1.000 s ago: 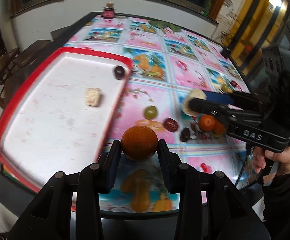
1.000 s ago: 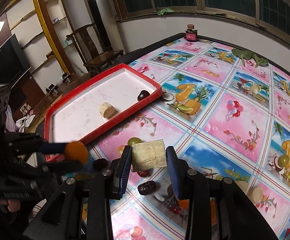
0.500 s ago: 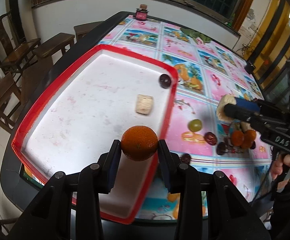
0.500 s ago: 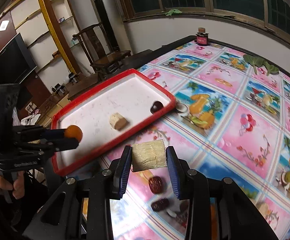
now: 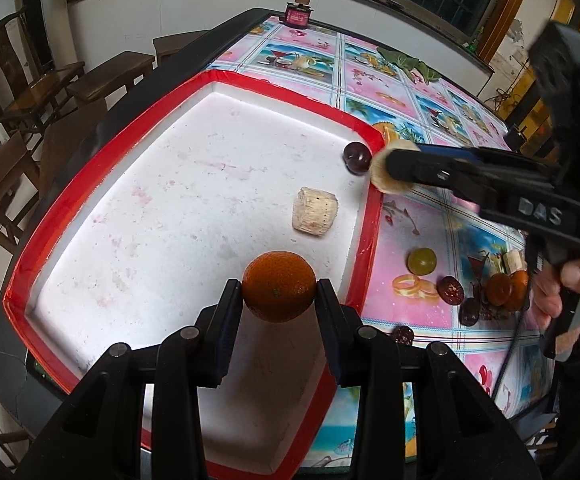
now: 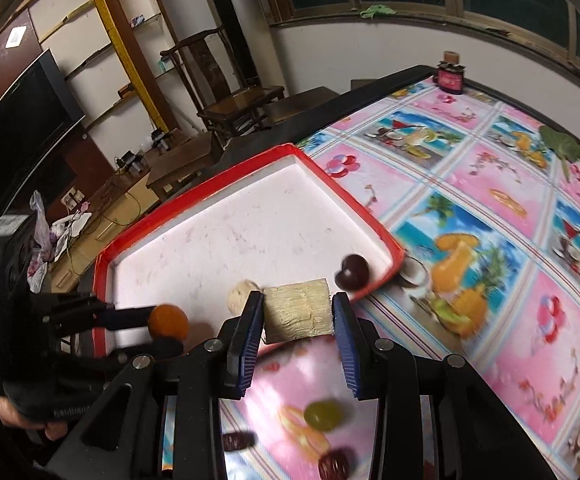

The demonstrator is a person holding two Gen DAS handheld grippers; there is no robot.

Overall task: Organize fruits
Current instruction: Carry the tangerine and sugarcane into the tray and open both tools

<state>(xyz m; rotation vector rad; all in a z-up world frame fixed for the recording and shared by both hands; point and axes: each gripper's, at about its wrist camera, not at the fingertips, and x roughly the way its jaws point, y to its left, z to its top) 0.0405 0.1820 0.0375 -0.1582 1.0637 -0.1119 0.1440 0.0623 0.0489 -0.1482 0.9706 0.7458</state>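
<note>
My left gripper [image 5: 279,300] is shut on an orange [image 5: 279,286] and holds it above the near part of the red-rimmed white tray [image 5: 130,216]. My right gripper [image 6: 296,312] is shut on a pale sugarcane piece [image 6: 298,314] over the tray's near rim [image 6: 354,216]; it also shows in the left wrist view [image 5: 394,176]. In the tray lie another sugarcane piece [image 5: 315,216] and a dark plum [image 5: 357,157]. The left gripper and orange [image 6: 168,322] show in the right wrist view.
On the patterned tablecloth [image 5: 410,92] right of the tray lie a green grape [image 5: 421,261], dark dates [image 5: 451,290], two small oranges [image 5: 506,288] and a sugarcane bit [image 5: 515,260]. A small jar [image 5: 298,14] stands at the far table edge. Chairs [image 5: 30,92] stand to the left.
Both grippers have moved toward the tray with their loads. The left one now holds the orange over the tray floor; the right one has brought the sugarcane piece to the tray's rim near the plum.
</note>
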